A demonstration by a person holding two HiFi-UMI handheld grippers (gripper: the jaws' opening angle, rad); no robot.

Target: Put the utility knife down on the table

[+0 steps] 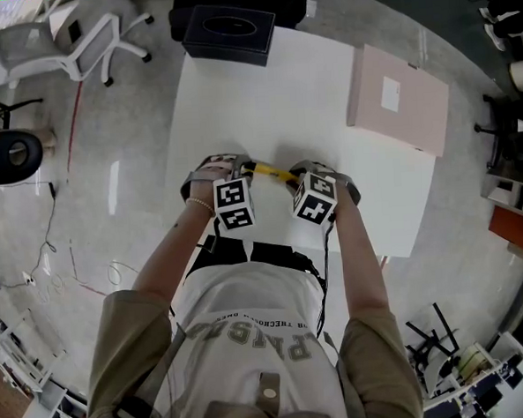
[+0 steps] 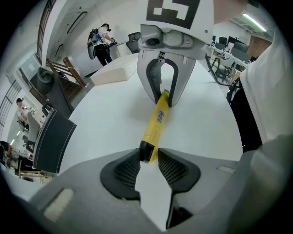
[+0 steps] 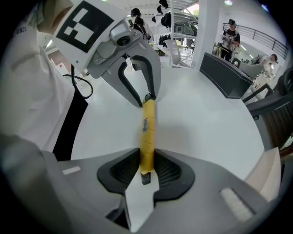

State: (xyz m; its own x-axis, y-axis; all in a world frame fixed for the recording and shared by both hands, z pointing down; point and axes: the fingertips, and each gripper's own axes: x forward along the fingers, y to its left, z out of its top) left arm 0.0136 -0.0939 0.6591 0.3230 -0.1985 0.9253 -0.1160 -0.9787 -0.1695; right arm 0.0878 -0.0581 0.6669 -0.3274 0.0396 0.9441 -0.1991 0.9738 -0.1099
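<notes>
Left hand-held gripper and right hand-held gripper each clamp one end of the utility knife; set-down on the tabletop remains.

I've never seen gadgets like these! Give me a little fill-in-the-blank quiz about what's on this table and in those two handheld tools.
The left tool and the right tool each grip one end of the knife, whose body is ___.
The table beneath it is ___.
The flat box at the table's right edge is ___.
Missing words: yellow; white; pink.
</notes>
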